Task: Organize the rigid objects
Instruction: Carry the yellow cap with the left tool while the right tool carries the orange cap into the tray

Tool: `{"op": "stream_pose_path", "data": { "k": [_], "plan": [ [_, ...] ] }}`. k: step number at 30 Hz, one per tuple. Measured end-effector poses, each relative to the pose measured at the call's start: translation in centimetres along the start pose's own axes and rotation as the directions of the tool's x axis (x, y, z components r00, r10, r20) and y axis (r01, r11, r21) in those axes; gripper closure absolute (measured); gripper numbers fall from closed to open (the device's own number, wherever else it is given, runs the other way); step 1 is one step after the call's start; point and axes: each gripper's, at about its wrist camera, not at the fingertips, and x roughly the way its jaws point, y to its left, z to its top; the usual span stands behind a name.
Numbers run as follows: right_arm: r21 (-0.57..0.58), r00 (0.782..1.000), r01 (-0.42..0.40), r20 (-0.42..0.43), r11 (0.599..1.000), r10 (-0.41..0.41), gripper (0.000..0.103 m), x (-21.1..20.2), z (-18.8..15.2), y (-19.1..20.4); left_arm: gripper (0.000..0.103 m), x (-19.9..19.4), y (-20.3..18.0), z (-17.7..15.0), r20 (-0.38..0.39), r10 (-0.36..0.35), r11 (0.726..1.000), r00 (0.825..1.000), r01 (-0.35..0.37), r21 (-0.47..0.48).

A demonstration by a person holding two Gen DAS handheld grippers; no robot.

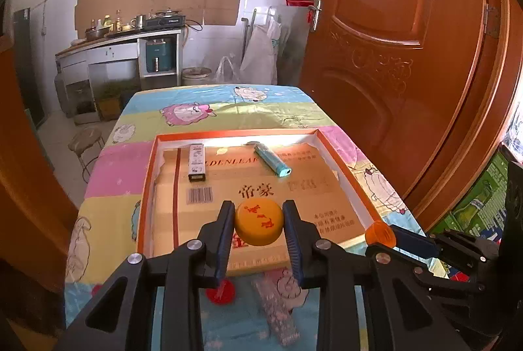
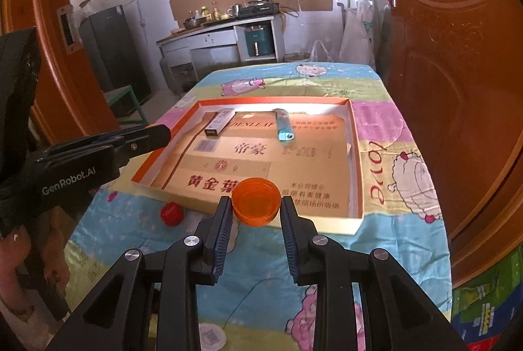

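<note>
My left gripper (image 1: pixel 259 221) is shut on a yellow bottle cap (image 1: pixel 259 220) with red writing, held over the near part of the shallow orange-rimmed box (image 1: pixel 148 174). My right gripper (image 2: pixel 256 203) is shut on a clear orange cap (image 2: pixel 256 202), open side up, above the box's near edge (image 2: pixel 340 228). Inside the box lie a blue lighter (image 1: pixel 272 159) and a white-and-black lighter (image 1: pixel 197 162). A red cap (image 2: pixel 171 213) rests on the tablecloth in front of the box. The right gripper's tip with the orange cap (image 1: pixel 380 234) shows in the left wrist view.
A cartoon-print cloth (image 1: pixel 108 161) covers the table. A clear plastic strip (image 1: pixel 276 308) lies near the front edge. A brown door (image 1: pixel 408 56) stands close on the right. A stool (image 1: pixel 85 140) is left of the table, a kitchen counter (image 1: pixel 121 40) behind.
</note>
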Motion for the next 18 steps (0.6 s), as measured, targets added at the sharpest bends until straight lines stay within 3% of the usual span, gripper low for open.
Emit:
{"op": "stream_pose_path", "data": {
  "k": [18],
  "plan": [
    [-0.017, 0.999, 0.003, -0.036, 1.0, -0.004, 0.073, 4.7, 4.5, -3.8, 0.073, 5.9, 0.5, 4.5, -0.061, -0.011, 0.999, 0.998, 0.013, 0.04]
  ]
}}
